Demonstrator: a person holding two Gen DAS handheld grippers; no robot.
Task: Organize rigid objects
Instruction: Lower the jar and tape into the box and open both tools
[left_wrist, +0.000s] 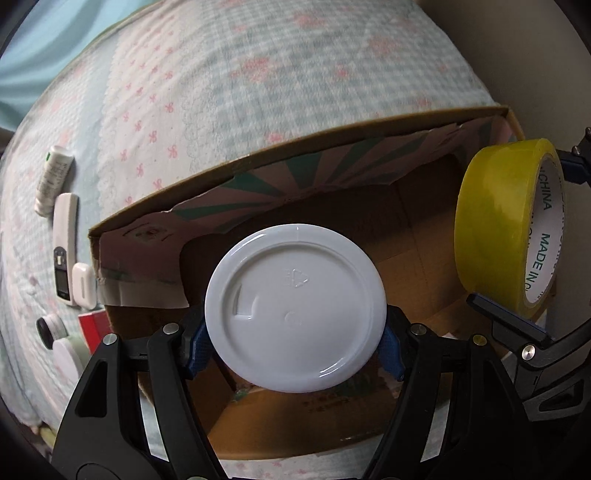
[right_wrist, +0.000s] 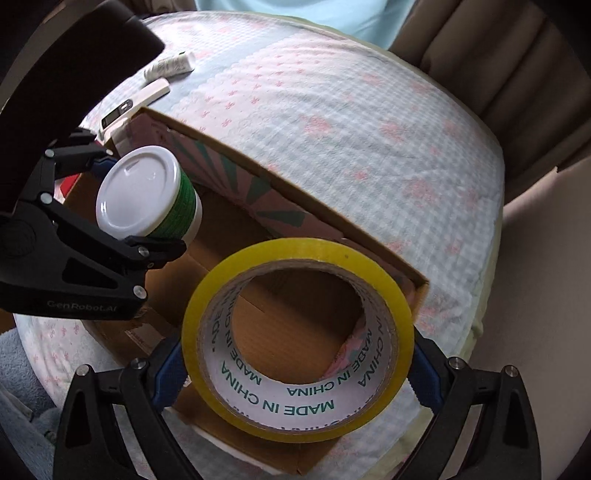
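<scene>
The left gripper (left_wrist: 295, 347) is clamping a white-lidded jar (left_wrist: 295, 308) by its sides, just behind the lid, and holding it in the air over the open cardboard box (right_wrist: 295, 206) that is sitting on the flowered bedcover (left_wrist: 295, 74). The right gripper (right_wrist: 297, 362) is squeezing a roll of yellow tape (right_wrist: 297, 339) across its outer rim, also above the box. Both things are looking stiff and fairly light; the jar's smooth plastic is probably slippery, so gripping low on the ribbed green band (right_wrist: 183, 206) seems safer, while the tape is best pinched across its width. Several small items, among them a white remote (left_wrist: 64, 243) and a tube (left_wrist: 53, 179), are lying on the cover beside the box, waiting
</scene>
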